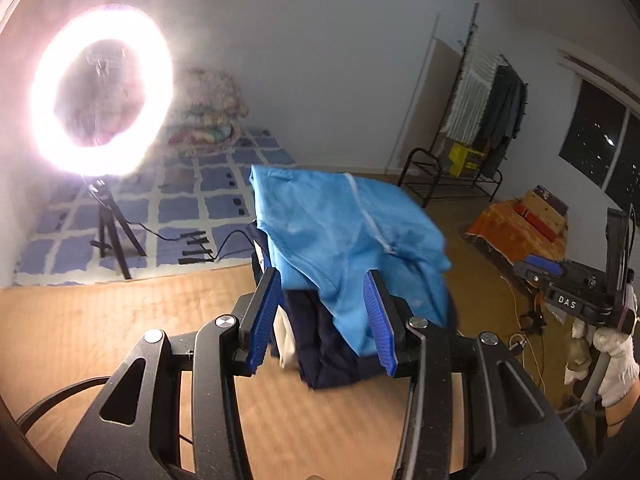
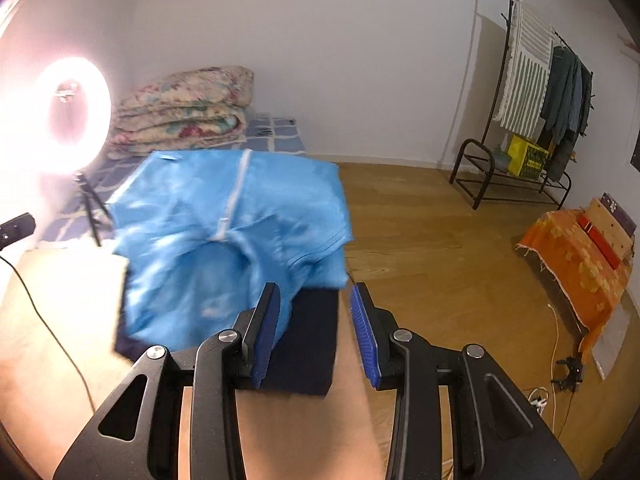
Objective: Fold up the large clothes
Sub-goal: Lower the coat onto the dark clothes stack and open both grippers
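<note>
Left wrist view, hard to read: the glare of the bright ring light on its black tripod [image 1: 102, 96] washes out the folded floral quilts [image 1: 208, 112] behind it, and the cloth edges are smeared by blur.
Left wrist view, my left gripper [image 1: 322, 320]: its blue-padded jaws stand apart, clamped on nothing.
Left wrist view, the clothes: the folded sky-blue jacket with a white zip [image 1: 340, 232] lies on top of a folded dark navy garment [image 1: 324, 356], both on the tan surface [image 1: 100, 320]. The pile's near end sits between my left jaws; I cannot tell whether the pads touch it. A sliver of white fabric [image 1: 286, 340] shows at the pile's left side; what it belongs to is unclear.
Left wrist view, only here: my right gripper [image 1: 568, 280] shows at the right edge, held by a white-gloved hand [image 1: 612, 360], cut off by the frame so its jaws are unreadable, and a dark window [image 1: 600, 132].
Right wrist view, hard to read: the sky-blue jacket [image 2: 228, 240] is heavily motion-blurred.
Right wrist view, my right gripper [image 2: 316, 332]: jaws apart, holding nothing.
Right wrist view, the clothes: the dark navy garment [image 2: 308, 344] lies between my jaws; the jacket's near corner overlaps the left pad.
Right wrist view, clearer here: the quilts [image 2: 184, 108], the black clothes rack with hung garments [image 2: 540, 92] and the orange patterned cloth [image 2: 576, 264] on the wooden floor [image 2: 420, 216].
</note>
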The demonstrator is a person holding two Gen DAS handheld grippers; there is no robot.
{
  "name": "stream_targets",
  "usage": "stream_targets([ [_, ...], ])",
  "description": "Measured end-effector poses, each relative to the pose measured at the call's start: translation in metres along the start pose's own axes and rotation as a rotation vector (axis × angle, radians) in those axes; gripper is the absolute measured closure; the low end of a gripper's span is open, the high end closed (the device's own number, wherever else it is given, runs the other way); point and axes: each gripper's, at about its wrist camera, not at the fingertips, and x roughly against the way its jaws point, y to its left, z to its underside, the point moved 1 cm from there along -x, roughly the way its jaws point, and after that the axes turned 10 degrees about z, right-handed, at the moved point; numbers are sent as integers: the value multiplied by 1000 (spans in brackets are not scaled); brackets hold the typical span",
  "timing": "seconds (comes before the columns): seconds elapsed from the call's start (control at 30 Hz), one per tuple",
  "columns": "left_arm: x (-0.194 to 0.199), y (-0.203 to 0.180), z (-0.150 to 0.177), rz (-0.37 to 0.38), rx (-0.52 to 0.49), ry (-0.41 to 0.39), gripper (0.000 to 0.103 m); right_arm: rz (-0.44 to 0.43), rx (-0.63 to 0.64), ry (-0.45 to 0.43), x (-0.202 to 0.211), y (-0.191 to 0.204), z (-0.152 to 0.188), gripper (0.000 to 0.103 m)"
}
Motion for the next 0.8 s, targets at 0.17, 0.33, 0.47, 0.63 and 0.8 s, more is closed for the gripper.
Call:
stream_targets([
  [0.17, 79, -39, 19, -18, -72, -32, 57, -44, -34, -42, 63, 8, 14, 68],
  [0.33, 152, -65, 51, -27, -105, -76, 43, -68, -27, -94, 129, 25, 40, 61],
  [0.47, 197, -81, 79, -38, -130, -93, 36, -70, 0, -126, 170, 39, 62, 58],
  [0.63, 236, -100, 114, -55, -166, -105, 23, -73, -8, -140, 200, 46, 85, 51],
  [0.8, 257, -110, 142, -50, -177, -116, 10, -77, -60, -183, 226, 51, 115, 39],
])
